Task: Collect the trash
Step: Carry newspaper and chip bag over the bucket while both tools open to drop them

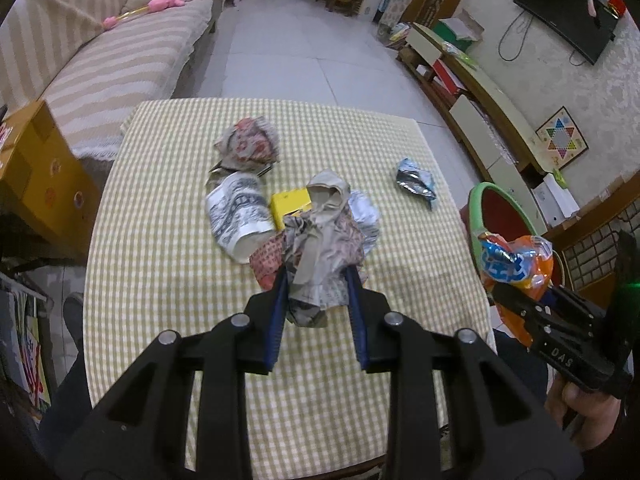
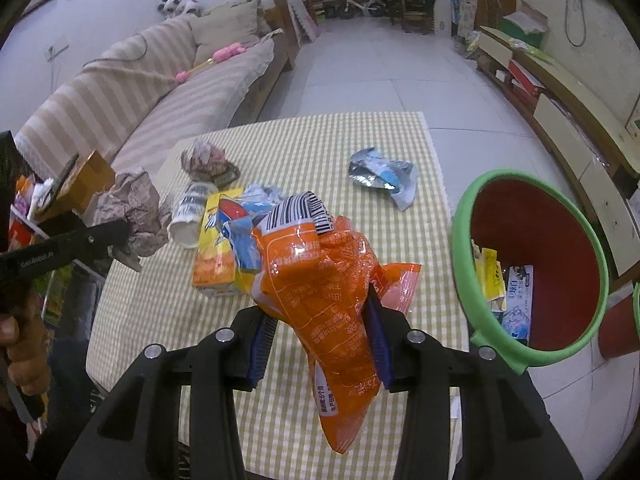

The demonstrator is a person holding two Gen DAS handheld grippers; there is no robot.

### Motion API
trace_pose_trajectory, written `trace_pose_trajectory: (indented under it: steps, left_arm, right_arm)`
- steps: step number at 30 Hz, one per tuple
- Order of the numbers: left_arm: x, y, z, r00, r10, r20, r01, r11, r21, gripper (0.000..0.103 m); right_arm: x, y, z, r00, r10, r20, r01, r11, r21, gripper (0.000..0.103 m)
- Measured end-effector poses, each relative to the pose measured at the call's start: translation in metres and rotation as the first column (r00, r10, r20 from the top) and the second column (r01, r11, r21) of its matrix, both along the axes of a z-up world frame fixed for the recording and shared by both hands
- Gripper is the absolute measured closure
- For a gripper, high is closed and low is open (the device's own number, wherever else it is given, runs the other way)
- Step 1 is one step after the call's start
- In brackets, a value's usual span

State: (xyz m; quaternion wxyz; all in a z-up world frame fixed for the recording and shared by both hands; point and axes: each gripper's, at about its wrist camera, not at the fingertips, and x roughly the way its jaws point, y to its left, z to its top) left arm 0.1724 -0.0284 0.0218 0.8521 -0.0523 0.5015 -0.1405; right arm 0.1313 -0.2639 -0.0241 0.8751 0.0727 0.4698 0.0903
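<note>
my left gripper (image 1: 316, 280) is clamped on a crumpled wad of newspaper (image 1: 316, 252), both blue pads pressed into its sides, and i hold it above the near half of the checked tablecloth (image 1: 160, 208). my right gripper (image 2: 320, 320) is closed on an orange snack bag (image 2: 320, 280), which sticks up between the fingers and hangs down below them; from the left wrist view the same bag (image 1: 516, 264) shows at the table's right edge, in front of the bin.

the bin (image 2: 464, 240) has a green rim and a red inside. it stands off the right side of the table, just beside my right gripper, tilted toward me in this lens. a few wrappers (image 2: 516, 292) already lie at its bottom; i can't make out what they are.

on the cloth lie a second ball of newspaper (image 1: 250, 146) toward the far side, a paper cup (image 1: 240, 220) tipped on its side with the mouth toward me, and a yellow carton (image 1: 290, 204) just right of the cup. a silver and blue wrapper (image 1: 414, 178) sits apart near the right edge. something crinkled and silvery (image 1: 366, 210) peeks out behind the wad i hold, probably another foil wrapper.

a striped sofa (image 1: 100, 60) runs along the left of the room.
</note>
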Motion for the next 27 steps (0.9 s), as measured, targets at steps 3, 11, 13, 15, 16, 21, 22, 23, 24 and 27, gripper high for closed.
trace_pose_trajectory:
  steps: [3, 11, 13, 15, 16, 21, 22, 23, 24, 27]
  left_arm:
    - [0.005, -0.013, 0.005, 1.000, -0.020, 0.007, 0.020, 1.000, 0.000, 0.076]
    - [0.027, -0.068, 0.018, 0.994, -0.108, 0.027, 0.108, 0.994, -0.011, 0.076]
    - [0.032, -0.085, 0.020, 0.990, -0.136, 0.031, 0.137, 0.990, -0.017, 0.076]
    - [0.037, -0.106, 0.023, 0.985, -0.169, 0.035, 0.170, 0.985, -0.024, 0.076]
    - [0.040, -0.118, 0.023, 0.982, -0.188, 0.036, 0.189, 0.982, -0.029, 0.076]
    - [0.051, -0.174, 0.024, 0.961, -0.274, 0.029, 0.275, 0.959, -0.063, 0.076]
    - [0.052, -0.185, 0.023, 0.957, -0.290, 0.028, 0.291, 0.954, -0.067, 0.076]
    - [0.053, -0.199, 0.023, 0.950, -0.312, 0.028, 0.313, 0.947, -0.070, 0.076]
    - [0.053, -0.208, 0.022, 0.944, -0.328, 0.026, 0.329, 0.941, -0.076, 0.076]
    - [0.056, -0.236, 0.018, 0.929, -0.371, 0.010, 0.370, 0.924, -0.100, 0.076]
  right_arm:
    - [0.002, -0.014, 0.003, 1.000, -0.028, 0.007, 0.028, 1.000, 0.011, 0.064]
    - [0.012, -0.072, 0.018, 0.989, -0.141, 0.036, 0.140, 0.990, 0.032, 0.064]
    - [0.014, -0.086, 0.022, 0.985, -0.167, 0.043, 0.166, 0.986, 0.034, 0.064]
    - [0.016, -0.103, 0.025, 0.979, -0.197, 0.050, 0.196, 0.980, 0.033, 0.064]
    - [0.017, -0.112, 0.026, 0.976, -0.213, 0.052, 0.212, 0.977, 0.035, 0.064]
    - [0.018, -0.151, 0.025, 0.956, -0.290, 0.048, 0.287, 0.957, 0.047, 0.064]
    - [0.018, -0.157, 0.025, 0.952, -0.302, 0.046, 0.300, 0.953, 0.049, 0.064]
    - [0.017, -0.165, 0.024, 0.948, -0.317, 0.044, 0.314, 0.948, 0.050, 0.064]
    - [0.017, -0.174, 0.022, 0.942, -0.334, 0.039, 0.332, 0.942, 0.053, 0.064]
    - [0.013, -0.195, 0.016, 0.930, -0.367, 0.025, 0.365, 0.929, 0.063, 0.064]
